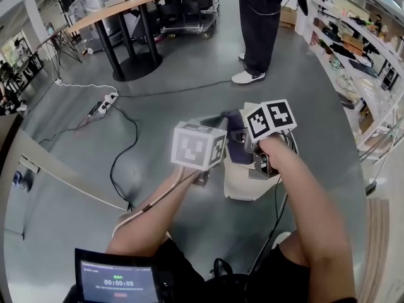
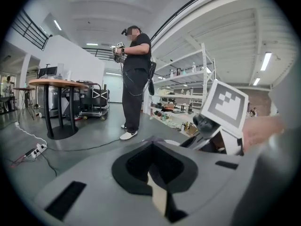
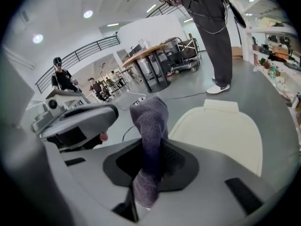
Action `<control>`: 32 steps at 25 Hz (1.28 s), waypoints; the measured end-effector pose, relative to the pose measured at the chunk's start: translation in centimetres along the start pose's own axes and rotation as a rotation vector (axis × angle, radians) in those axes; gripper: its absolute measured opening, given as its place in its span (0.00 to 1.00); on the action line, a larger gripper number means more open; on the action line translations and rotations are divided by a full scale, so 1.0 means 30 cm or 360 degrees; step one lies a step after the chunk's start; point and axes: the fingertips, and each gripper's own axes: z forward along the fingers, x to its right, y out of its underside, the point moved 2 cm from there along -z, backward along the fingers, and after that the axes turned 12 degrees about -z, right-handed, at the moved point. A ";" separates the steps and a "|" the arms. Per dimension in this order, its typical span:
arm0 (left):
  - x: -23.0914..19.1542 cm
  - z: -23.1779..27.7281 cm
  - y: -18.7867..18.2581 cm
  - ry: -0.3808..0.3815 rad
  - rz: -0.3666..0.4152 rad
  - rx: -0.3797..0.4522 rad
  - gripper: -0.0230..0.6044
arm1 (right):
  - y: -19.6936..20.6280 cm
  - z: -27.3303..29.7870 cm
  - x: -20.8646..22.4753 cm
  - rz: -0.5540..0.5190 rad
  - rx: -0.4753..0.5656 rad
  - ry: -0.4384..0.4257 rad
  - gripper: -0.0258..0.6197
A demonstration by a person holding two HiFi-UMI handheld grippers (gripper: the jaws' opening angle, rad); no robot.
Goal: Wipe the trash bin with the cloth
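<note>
The cream trash bin [image 1: 243, 183] stands on the floor just below both grippers; its flat lid [image 3: 221, 131] fills the right of the right gripper view. My right gripper [image 3: 153, 147] is shut on a purple cloth [image 3: 150, 121], which sticks up out of the jaws. In the head view the cloth [image 1: 236, 127] hangs over the bin's top, beside the right gripper [image 1: 247, 141]. My left gripper [image 1: 222, 151] hovers at the bin's left side. Its jaws [image 2: 153, 145] stand together with nothing held; a thin cream sliver shows between them.
A person [image 1: 260, 24] stands on the grey floor beyond the bin. A round wooden table [image 1: 117, 11] is at the far left, and cables with a power strip [image 1: 104, 103] lie on the floor. Shelving [image 1: 366, 55] lines the right side. A tablet [image 1: 117, 278] is at the bottom.
</note>
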 end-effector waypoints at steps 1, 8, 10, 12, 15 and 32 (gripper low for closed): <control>-0.008 -0.008 0.002 -0.0009 -0.0001 -0.0001 0.03 | 0.013 0.016 -0.013 -0.0024 -0.0036 0.0002 0.15; -0.065 -0.060 0.014 -0.0045 -0.0041 -0.0002 0.03 | 0.092 0.079 0.002 -0.0119 -0.0209 0.0107 0.15; -0.073 -0.050 0.024 -0.0053 -0.0039 -0.0011 0.03 | 0.099 0.067 0.026 -0.0121 -0.0216 0.0132 0.15; -0.073 -0.052 0.024 -0.0051 -0.0040 -0.0015 0.03 | 0.108 0.051 0.049 -0.0126 -0.0224 0.0165 0.15; -0.070 -0.042 0.036 -0.0027 -0.0028 -0.0037 0.03 | 0.120 0.026 0.079 -0.0115 -0.0226 0.0230 0.15; -0.020 0.020 0.119 0.0085 0.0024 -0.0179 0.03 | 0.263 -0.160 0.255 0.0094 -0.0226 0.0466 0.15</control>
